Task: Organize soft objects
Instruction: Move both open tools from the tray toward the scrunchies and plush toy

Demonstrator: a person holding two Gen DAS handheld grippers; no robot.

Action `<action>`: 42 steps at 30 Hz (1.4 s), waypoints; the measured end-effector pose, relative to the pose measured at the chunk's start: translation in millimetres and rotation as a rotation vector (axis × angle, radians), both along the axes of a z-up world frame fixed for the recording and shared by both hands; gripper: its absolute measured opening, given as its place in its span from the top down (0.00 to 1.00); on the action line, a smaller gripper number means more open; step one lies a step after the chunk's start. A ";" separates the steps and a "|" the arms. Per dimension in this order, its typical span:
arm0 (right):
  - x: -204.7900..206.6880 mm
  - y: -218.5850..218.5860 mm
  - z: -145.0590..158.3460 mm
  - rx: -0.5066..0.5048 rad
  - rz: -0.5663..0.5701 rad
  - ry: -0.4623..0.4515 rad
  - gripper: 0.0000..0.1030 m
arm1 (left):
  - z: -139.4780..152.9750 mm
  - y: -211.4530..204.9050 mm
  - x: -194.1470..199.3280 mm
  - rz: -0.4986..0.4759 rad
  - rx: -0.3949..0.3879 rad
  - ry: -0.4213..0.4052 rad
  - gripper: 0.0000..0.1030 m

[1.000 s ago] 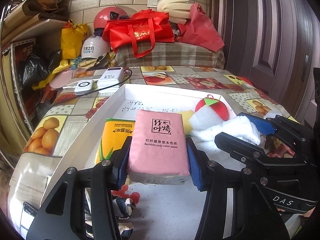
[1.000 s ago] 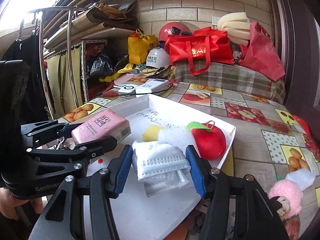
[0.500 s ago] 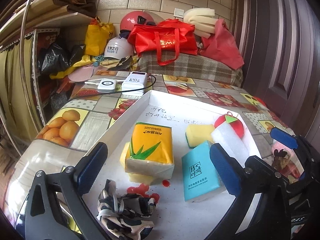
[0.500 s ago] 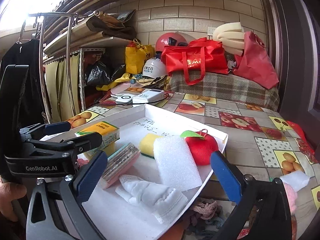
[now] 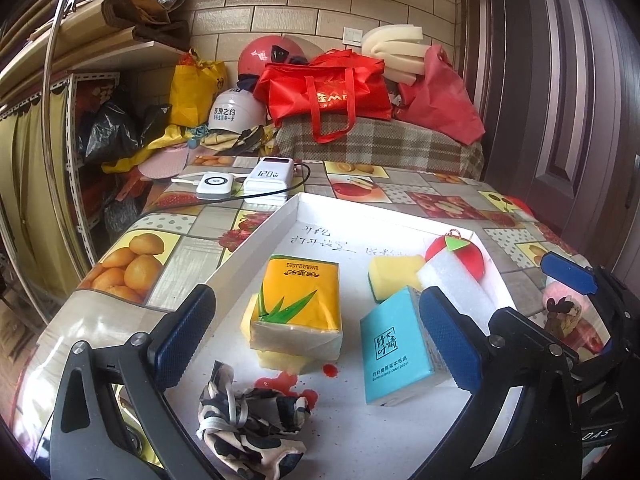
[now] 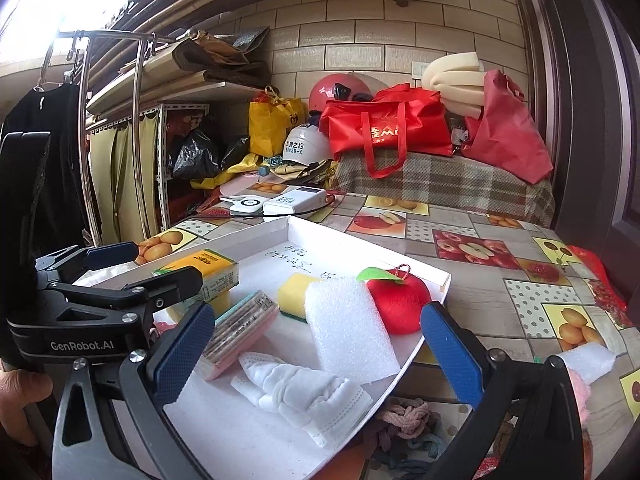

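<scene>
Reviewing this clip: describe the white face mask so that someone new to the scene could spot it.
Find the white tray on the fruit-print table. At its near edge, in front of the white foam block, lies the face mask. It alone is crumpled, pleated white cloth.

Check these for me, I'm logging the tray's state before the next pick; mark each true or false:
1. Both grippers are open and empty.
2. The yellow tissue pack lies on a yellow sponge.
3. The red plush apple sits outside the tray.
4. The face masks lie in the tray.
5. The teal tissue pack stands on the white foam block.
1. True: left gripper and right gripper stand wide open, nothing between the pads.
2. True: yellow tissue pack rests on a yellow sponge.
3. False: red plush apple is inside the white tray.
4. True: face masks.
5. False: teal tissue pack lies on the tray floor beside the white foam block.
</scene>
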State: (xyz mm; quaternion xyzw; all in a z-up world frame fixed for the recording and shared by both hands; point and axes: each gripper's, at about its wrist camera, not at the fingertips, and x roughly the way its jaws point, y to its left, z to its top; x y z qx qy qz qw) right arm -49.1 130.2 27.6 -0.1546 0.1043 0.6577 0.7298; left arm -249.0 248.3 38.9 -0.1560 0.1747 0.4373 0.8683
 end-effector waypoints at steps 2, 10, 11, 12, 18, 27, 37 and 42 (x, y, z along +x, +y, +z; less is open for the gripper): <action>0.4 -0.8 0.2 0.002 -0.001 0.003 0.00 | 0.4 0.1 -0.7 0.001 0.000 -0.003 0.00; -1.2 -3.3 0.5 0.012 -0.002 0.003 0.00 | 3.1 -0.1 -4.7 0.010 0.008 -0.013 0.00; -0.9 -4.3 0.1 0.014 -0.002 0.004 0.00 | 3.6 -0.1 -5.3 0.012 0.010 -0.015 0.00; -0.8 -4.5 0.2 0.014 -0.003 0.006 0.00 | 4.0 -0.1 -5.9 0.015 0.011 -0.018 0.00; 2.5 -14.0 0.6 0.018 -0.002 0.034 0.00 | 4.5 -0.5 -9.2 0.023 0.013 -0.039 0.00; 28.7 -55.7 0.8 0.019 -0.068 -0.020 0.00 | 7.8 -18.0 -5.4 -0.024 0.084 -0.042 0.00; 77.5 -80.9 -8.8 -0.148 0.002 0.026 0.01 | 8.9 -43.2 18.2 -0.132 0.137 0.011 0.00; 42.4 -43.8 -30.9 -0.301 0.073 -0.171 0.13 | 8.1 -42.0 17.8 -0.126 0.121 0.001 0.00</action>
